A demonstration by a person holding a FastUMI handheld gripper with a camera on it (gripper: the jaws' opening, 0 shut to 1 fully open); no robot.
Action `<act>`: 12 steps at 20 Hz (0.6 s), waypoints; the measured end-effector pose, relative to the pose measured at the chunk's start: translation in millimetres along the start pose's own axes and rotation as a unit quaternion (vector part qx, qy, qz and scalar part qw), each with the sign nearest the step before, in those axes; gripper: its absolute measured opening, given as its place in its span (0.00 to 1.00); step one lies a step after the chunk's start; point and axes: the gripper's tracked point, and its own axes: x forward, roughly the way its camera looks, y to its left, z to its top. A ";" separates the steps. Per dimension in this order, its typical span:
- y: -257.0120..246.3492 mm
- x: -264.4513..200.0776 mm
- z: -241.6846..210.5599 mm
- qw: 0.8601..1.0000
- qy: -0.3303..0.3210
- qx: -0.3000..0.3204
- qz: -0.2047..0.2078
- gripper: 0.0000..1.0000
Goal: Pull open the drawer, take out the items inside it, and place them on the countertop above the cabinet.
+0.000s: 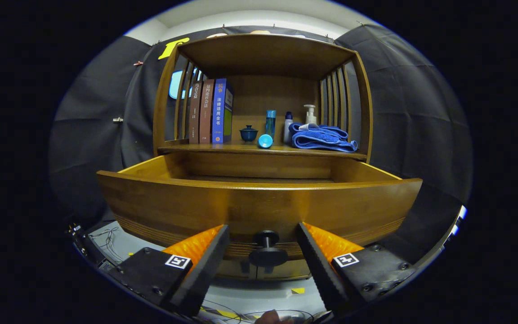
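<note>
With the drawer (259,202) standing pulled well out of the wooden cabinet (263,58), we look over its front panel into a cavity whose visible floor strip shows no items, though most of the interior is hidden behind the panel. We note the gripper (262,236) held just in front of that panel, its two fingers (214,252) spread apart with the dark round knob (267,254) sitting between them; neither finger touches the knob, so the jaws are released and hold nothing. Above the drawer lies the countertop (241,147), which also forms the floor of the open shelf. On it, from left to right, we record three upright books (209,112) leaning against the slatted side, a small dark blue lidded cup (248,133), a blue cap or small cup lying on its side (265,141) just in front of a tall translucent blue bottle (270,121), a pale bottle with a dark cap (288,127), a white pump dispenser (310,114), and a folded blue towel (322,137) resting near the right slats, in front of the dispenser. Below the drawer we see a grey surface (250,299) with loose cables and bits of yellow tape.
</note>
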 end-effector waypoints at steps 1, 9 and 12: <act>0.0 4.7 0.7 1.000 0.002 -0.001 0.000 0.99; 3.1 68.0 17.4 1.000 0.000 -0.013 -0.008 1.00; 4.0 93.5 22.4 1.000 -0.001 -0.012 -0.008 1.00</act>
